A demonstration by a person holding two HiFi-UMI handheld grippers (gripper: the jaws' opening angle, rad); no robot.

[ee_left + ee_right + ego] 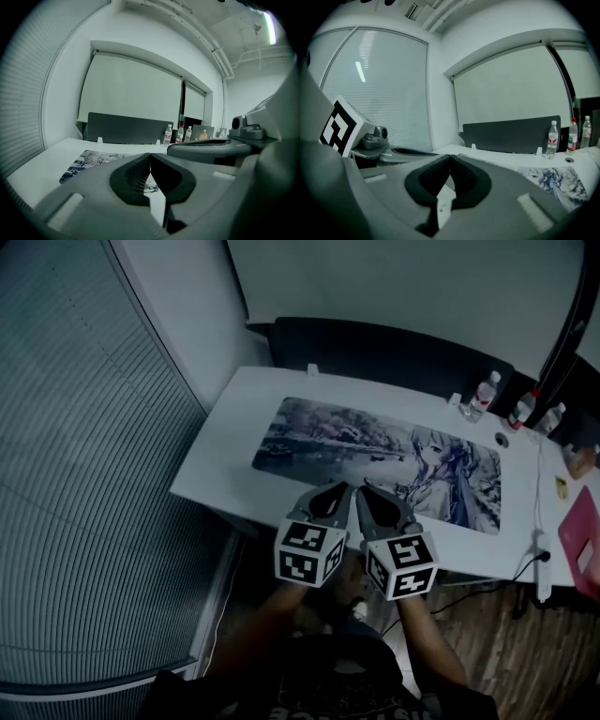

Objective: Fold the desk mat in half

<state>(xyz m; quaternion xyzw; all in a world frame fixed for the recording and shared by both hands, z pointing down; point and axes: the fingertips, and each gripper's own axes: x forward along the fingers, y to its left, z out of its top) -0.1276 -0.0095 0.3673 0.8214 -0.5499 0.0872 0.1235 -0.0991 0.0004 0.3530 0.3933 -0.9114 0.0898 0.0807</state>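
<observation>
We're at the near edge of the table (225, 442), with both claws side by side, almost shoulder to shoulder. The left claw (339, 488) is pinched right together, tips meeting, with nothing caught between them. The right claw (367, 491) tells the same story: jaws closed tip to tip and empty.

The desk mat (375, 456) lies flat and fully spread just ahead of them, print side up, with no fold in it yet. The relation that matters is this: its long axis runs left to right, in line with the table's near edge. The claws point across that axis toward the far side. Their tips sit right at the mat's near long edge, about mid-length. Whether they touch it, I can't tell.

So half the mat stretches away to the left of the left claw. The other half runs right of the right claw, toward the water bottles (483, 395) at the far right corner. The left claw is nearer the left short end and the right claw is nearer the right one.

My read is that nothing can be gripped with the jaws closed like this, so they'll need to open. Bunched at the middle, the pair looks poorly placed for lifting an edge evenly. Spreading apart along that near edge, or going to one short end, looks like the sensible call.
</observation>
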